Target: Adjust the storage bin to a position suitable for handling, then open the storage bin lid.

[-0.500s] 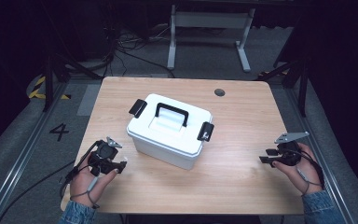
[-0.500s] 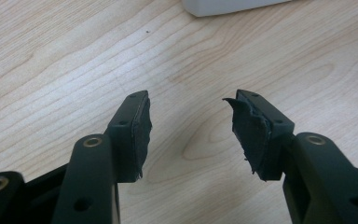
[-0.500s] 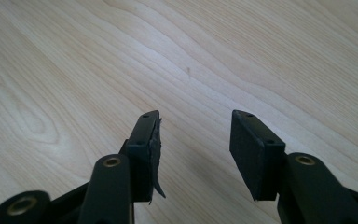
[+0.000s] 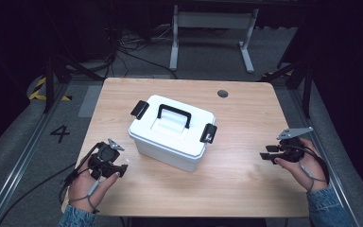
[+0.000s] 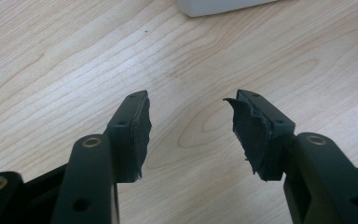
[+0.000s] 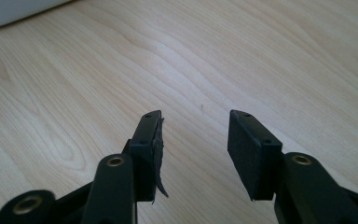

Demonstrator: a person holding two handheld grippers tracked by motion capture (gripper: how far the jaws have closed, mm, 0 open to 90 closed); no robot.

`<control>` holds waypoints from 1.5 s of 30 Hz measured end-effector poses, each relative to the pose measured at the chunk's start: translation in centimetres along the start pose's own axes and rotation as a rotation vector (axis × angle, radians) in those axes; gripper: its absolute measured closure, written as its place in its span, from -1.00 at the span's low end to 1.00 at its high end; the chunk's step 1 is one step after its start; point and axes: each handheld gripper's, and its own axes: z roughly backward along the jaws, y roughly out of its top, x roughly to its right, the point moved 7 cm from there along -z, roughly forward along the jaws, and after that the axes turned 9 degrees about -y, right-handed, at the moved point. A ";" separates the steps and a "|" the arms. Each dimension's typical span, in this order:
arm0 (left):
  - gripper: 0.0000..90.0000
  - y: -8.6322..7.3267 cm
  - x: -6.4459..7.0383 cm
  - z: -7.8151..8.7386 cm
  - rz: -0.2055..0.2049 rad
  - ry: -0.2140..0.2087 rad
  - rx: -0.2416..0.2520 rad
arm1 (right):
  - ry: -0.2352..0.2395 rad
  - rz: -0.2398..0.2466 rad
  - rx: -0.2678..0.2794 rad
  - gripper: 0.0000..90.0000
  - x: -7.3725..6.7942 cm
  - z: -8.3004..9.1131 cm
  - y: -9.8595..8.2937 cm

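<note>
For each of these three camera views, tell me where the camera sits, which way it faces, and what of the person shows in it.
High view: above the person's side, looking forward and down on the wooden table and white box; both hands show, holding the left gripper and right gripper.
Left gripper view: rides the left gripper, looking along its open jaws at tabletop, a box edge at top.
Right gripper view: rides the right gripper, jaws open over tabletop.
Shared: both gripper views show wood grain and a bit of white box.

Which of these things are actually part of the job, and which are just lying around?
In the job:
white lidded box
its black handle
left tongs
right tongs

Just there:
wooden table
floor cables
metal stand
</note>
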 end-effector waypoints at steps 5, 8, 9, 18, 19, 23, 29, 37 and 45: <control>0.04 0.1 -0.1 0.1 -0.003 -0.001 0.000 | 0.016 0.007 -0.023 0.25 -0.2 0.5 1.0; 0.04 -0.1 0.0 0.1 0.021 -0.014 0.000 | 0.017 0.011 -0.032 0.25 -0.4 0.8 1.6; 0.04 0.0 -0.1 0.2 0.007 -0.013 0.003 | 0.020 0.019 -0.028 0.25 -0.4 0.9 2.0; 0.04 0.3 -0.3 -0.2 0.015 -0.002 0.006 | 0.018 0.008 -0.037 0.23 -0.4 2.1 4.1; 0.04 0.4 -0.3 -0.2 0.000 -0.002 0.002 | 0.018 0.009 -0.034 0.23 -0.4 2.3 4.4; 0.04 0.6 -0.4 -0.4 -0.003 -0.007 0.010 | 0.024 0.026 -0.008 0.26 -1.0 3.0 6.2; 0.04 0.5 -0.7 -0.6 -0.007 -0.006 0.020 | 0.085 0.057 0.037 0.26 -2.7 3.3 9.2; 0.01 0.4 -0.5 -0.7 0.008 -0.021 0.014 | 0.127 0.106 0.077 0.25 -4.7 3.6 13.2; -0.01 0.4 -0.5 -1.0 -0.001 -0.029 0.007 | 0.151 0.128 0.078 0.24 -6.0 3.7 15.8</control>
